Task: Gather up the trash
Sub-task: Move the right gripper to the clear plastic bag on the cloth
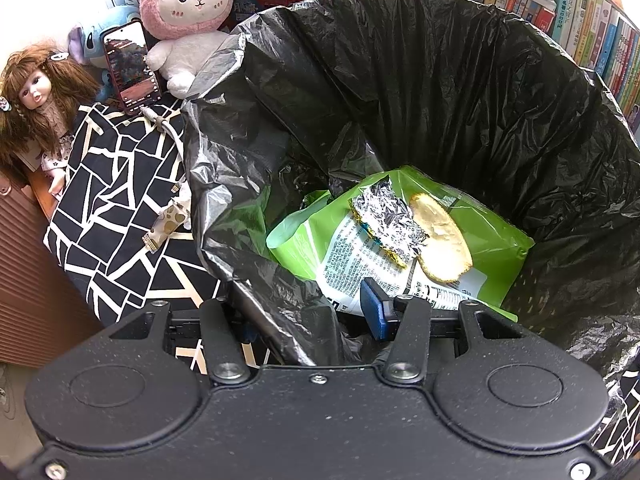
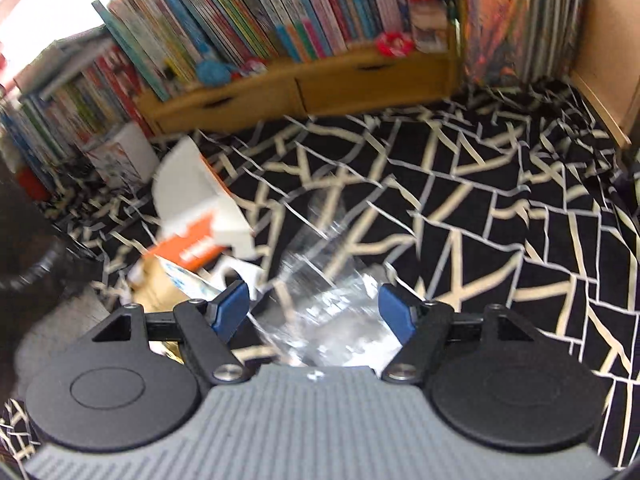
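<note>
A bin lined with a black bag (image 1: 440,80) fills the left wrist view. Inside lie a green snack packet (image 1: 496,248), crumpled foil (image 1: 388,220) and a pale round cracker (image 1: 440,236). My left gripper (image 1: 308,316) is shut on the bag's near rim, its left finger hidden behind the plastic. In the blurred right wrist view a clear plastic cup (image 2: 320,280) lies on the black-and-white cloth (image 2: 500,200). My right gripper (image 2: 314,312) stands open with the cup's near end between its fingers; I see no pad pressing on it.
A white and orange carton (image 2: 196,216) and paper scraps lie left of the cup. A small spotted wrapper (image 1: 168,224) lies on the cloth beside the bin. A phone (image 1: 130,64), a doll (image 1: 36,96) and a pink plush (image 1: 188,8) stand behind. Bookshelves (image 2: 280,20) line the back.
</note>
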Tool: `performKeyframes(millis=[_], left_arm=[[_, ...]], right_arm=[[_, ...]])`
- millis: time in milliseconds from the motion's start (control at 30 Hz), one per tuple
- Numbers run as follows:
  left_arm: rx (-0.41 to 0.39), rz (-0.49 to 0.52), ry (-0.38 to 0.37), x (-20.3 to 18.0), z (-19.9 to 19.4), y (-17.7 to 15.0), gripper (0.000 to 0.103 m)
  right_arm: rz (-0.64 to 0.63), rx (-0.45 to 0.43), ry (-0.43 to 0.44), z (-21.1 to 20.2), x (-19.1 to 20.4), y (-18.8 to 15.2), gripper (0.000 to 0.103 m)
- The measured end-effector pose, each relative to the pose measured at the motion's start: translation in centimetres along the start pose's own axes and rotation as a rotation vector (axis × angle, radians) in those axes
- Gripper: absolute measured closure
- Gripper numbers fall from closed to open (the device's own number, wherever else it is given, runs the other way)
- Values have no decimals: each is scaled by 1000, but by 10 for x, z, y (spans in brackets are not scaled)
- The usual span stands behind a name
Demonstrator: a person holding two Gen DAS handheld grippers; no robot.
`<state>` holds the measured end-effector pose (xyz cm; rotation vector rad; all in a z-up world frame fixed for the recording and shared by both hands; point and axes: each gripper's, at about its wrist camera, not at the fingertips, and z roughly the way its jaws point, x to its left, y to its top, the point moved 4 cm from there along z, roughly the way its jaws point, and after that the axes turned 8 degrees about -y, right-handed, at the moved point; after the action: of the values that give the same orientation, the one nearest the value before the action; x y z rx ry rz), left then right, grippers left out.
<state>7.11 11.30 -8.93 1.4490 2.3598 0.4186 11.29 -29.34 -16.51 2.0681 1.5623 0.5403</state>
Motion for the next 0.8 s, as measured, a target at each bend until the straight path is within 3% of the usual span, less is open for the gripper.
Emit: performKeyframes(millis=[233, 633, 800], left_arm=[[0, 0, 2, 0, 0, 0, 56], [-1, 2, 4, 0, -1, 1, 56], [-1, 2, 4, 0, -1, 1, 56]], right_arm=[[-25, 66, -38, 21, -8, -23, 22], [-71, 124, -59, 50, 5, -43, 3], [-104, 164, -87, 63, 8, -51, 2]])
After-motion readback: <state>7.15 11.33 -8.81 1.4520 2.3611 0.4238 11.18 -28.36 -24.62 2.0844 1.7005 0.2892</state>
